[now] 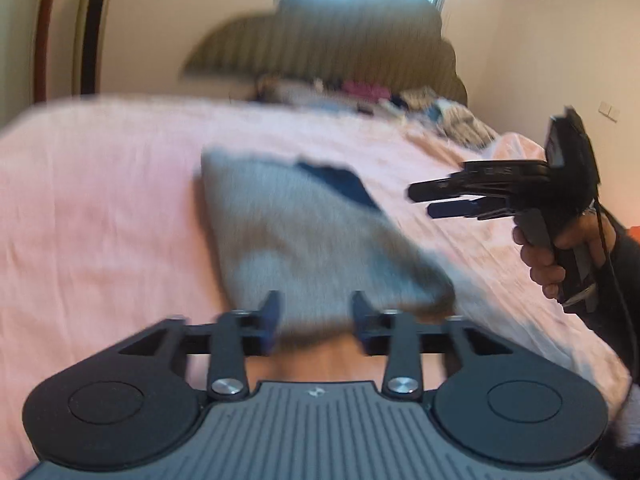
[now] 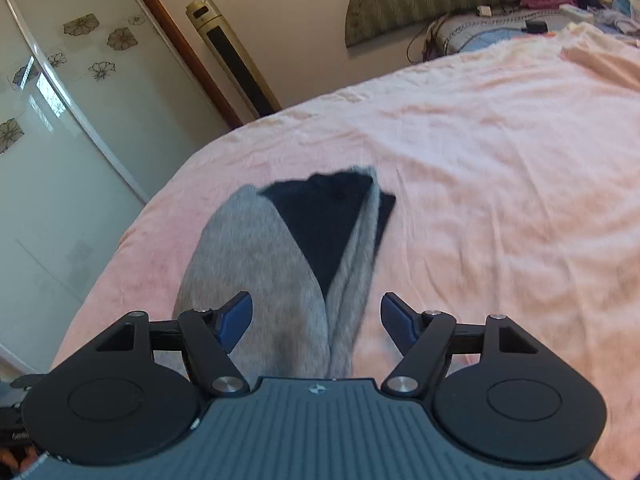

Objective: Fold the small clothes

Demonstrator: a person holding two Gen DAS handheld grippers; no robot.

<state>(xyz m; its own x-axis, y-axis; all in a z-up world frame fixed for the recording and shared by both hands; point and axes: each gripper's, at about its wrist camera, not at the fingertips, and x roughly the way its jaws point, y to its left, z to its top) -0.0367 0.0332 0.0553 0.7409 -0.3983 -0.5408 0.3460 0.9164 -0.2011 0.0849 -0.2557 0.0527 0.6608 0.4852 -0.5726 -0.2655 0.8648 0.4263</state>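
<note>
Grey garment [image 2: 256, 264] with a dark navy panel [image 2: 324, 220], folded lengthwise, lying flat on the pink bedspread [image 2: 500, 168], near edge.

Open left claw [image 1: 316, 320] above grey garment [image 1: 288, 224]

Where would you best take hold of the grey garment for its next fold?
Grip the grey garment at its near edge, coming from the near side, fingers low to the pink bedspread. It lies flat with the dark-lined end far away, so the near corners are closest to both open grippers.
</note>
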